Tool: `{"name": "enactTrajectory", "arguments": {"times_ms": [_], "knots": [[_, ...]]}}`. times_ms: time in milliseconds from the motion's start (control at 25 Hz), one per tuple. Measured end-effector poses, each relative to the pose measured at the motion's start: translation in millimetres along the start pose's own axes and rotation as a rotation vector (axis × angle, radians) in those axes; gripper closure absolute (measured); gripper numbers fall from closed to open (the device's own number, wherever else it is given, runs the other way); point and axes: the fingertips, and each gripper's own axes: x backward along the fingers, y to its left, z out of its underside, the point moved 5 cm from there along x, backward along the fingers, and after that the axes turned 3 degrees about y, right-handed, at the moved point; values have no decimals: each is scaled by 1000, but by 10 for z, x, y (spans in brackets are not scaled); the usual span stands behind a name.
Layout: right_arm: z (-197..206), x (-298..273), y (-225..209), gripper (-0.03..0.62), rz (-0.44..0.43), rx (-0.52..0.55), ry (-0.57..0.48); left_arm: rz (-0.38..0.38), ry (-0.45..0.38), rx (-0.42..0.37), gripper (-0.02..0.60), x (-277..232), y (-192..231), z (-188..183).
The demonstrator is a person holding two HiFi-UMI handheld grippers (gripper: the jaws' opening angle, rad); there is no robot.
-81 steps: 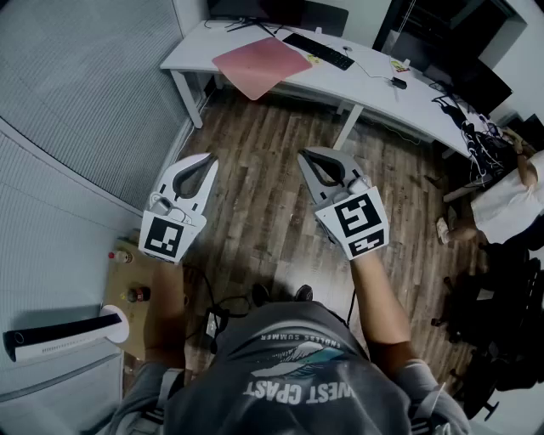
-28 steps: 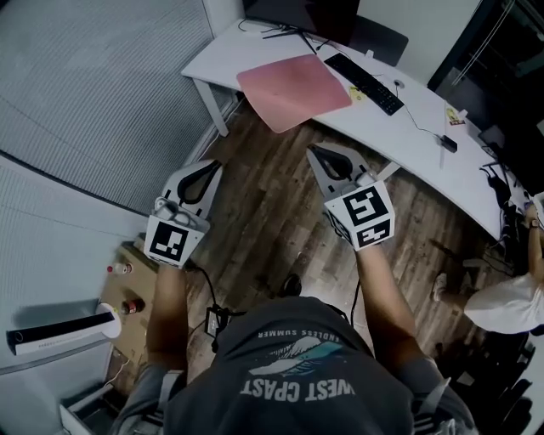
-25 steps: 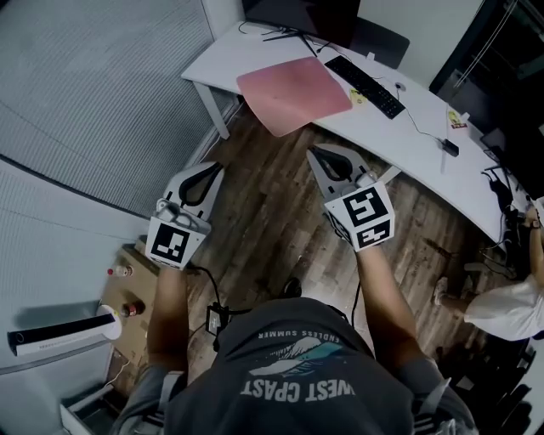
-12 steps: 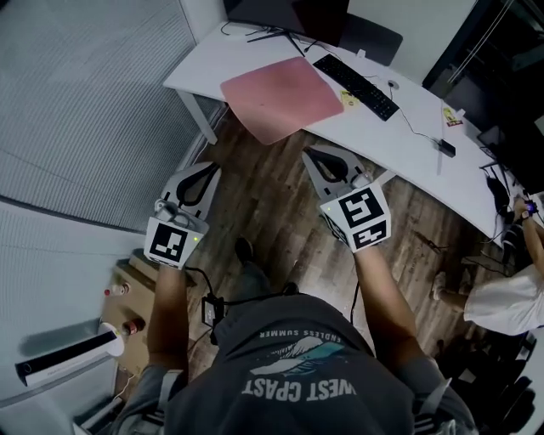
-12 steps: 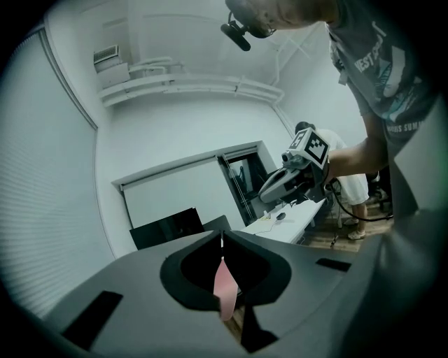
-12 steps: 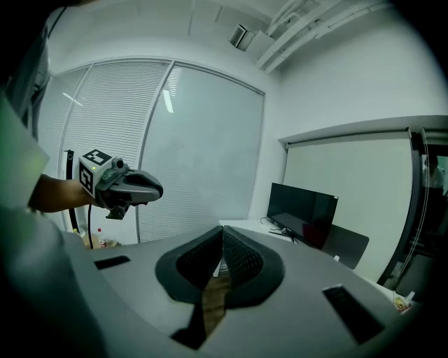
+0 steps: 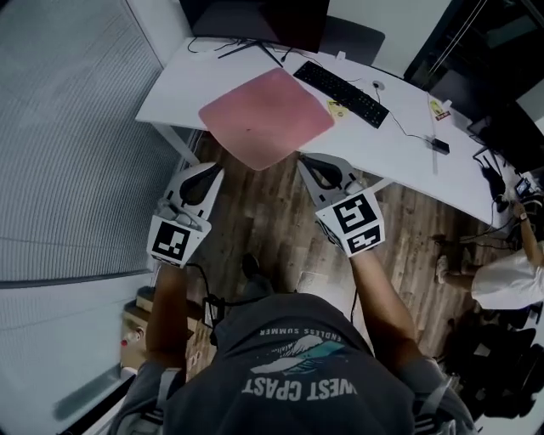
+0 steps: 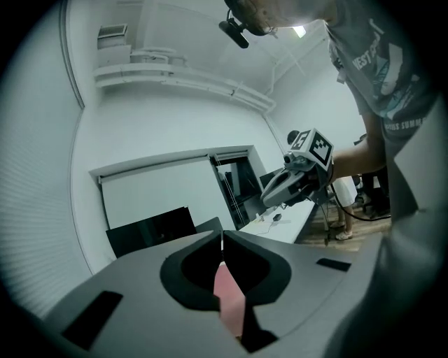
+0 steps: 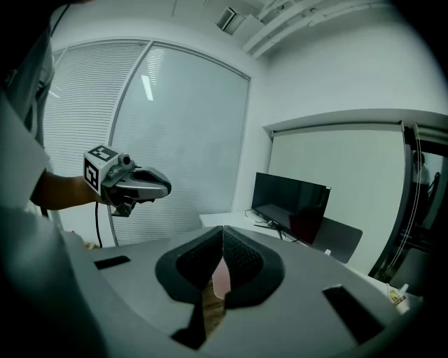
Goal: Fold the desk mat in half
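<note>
A pink desk mat [image 7: 265,116] lies flat on the white desk [image 7: 399,149], its near corner hanging a little over the desk's front edge. My left gripper [image 7: 206,169] is in the air over the wooden floor, short of the desk and to the left of the mat's corner, shut and holding nothing. My right gripper [image 7: 308,160] hovers just below the mat's near corner, also shut and empty. In the left gripper view a strip of the pink mat [image 8: 227,301] shows through the jaw opening; the right gripper view shows a sliver of the mat [image 9: 220,277] the same way.
A black keyboard [image 7: 341,81] lies on the desk right of the mat, with a monitor [image 7: 255,17] behind. Small items and cables sit further right on the desk. A white desk leg [image 7: 174,140] stands at left. Another person [image 7: 508,276] stands at far right.
I have walked toward the desk: the mat and desk have grown larger and come down nearer both grippers. Both grippers stayed shut and kept their spacing.
</note>
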Motion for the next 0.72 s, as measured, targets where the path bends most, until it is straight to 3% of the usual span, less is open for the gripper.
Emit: {"name": "enactTrajectory", "arguments": {"times_ms": [720], "knots": [[-293, -1179, -129, 568, 109, -10, 51, 131, -18, 7, 557, -437, 1240, 638]]}}
